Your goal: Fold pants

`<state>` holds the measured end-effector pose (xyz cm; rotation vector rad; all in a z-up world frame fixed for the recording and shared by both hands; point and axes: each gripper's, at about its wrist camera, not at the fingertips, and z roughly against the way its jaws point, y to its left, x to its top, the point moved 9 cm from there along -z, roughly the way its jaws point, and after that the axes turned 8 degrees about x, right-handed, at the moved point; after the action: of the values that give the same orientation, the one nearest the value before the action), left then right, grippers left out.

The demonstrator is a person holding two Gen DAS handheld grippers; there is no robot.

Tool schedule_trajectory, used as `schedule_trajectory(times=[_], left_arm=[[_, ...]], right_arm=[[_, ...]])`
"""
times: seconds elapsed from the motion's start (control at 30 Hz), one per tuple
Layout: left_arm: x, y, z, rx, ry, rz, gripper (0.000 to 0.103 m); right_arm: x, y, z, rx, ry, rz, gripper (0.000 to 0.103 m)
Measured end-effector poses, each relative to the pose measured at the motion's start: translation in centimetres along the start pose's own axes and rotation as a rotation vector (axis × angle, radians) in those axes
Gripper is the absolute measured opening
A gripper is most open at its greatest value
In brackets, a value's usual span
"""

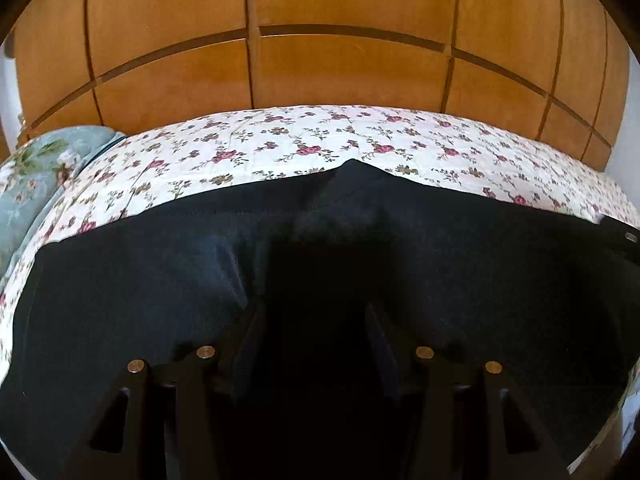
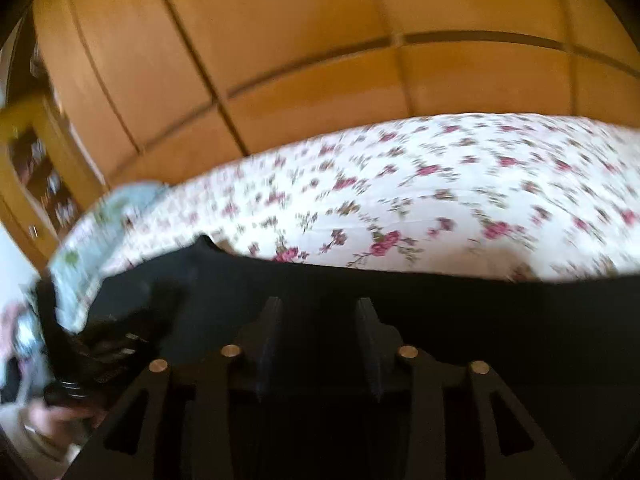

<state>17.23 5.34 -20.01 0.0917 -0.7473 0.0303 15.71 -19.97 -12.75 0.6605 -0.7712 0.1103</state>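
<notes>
Dark navy pants [image 1: 160, 264] lie spread on a bed with a white floral cover [image 1: 304, 140]. In the left wrist view they fill the lower half, with a raised fold [image 1: 354, 168] at the far edge. My left gripper [image 1: 316, 312] is open, its black fingers apart just over the fabric. In the blurred right wrist view the pants [image 2: 500, 320] lie across the bottom, and my right gripper [image 2: 318, 308] is open just above them. The left gripper and hand [image 2: 80, 364] show at the lower left there.
A wooden panelled wardrobe [image 1: 340, 60] stands behind the bed. A pale green floral pillow [image 1: 36, 176] lies at the left end of the bed; it also shows in the right wrist view [image 2: 100, 216]. A small label [image 1: 632, 237] sits at the pants' right end.
</notes>
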Motion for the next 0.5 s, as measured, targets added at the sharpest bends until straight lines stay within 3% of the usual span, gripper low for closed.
schedule_trajectory(times=[0.27, 0.4, 0.5], left_arm=[[-0.9, 0.8, 1.4, -0.023, -0.028, 0.044, 0.053], [-1.3, 1.5, 1.9, -0.019, -0.021, 0.065, 0.053], [-1.5, 1.8, 2.2, -0.007, -0.020, 0.058, 0.053]], right_arm=[[-3.0, -8.5, 11.4, -0.114, -0.155, -0.252, 0.039], [-5.1, -14.8, 17.7, -0.238, -0.279, -0.442, 0.039], [-7.3, -19.1, 21.1, -0.274, -0.376, -0.613, 0.045]])
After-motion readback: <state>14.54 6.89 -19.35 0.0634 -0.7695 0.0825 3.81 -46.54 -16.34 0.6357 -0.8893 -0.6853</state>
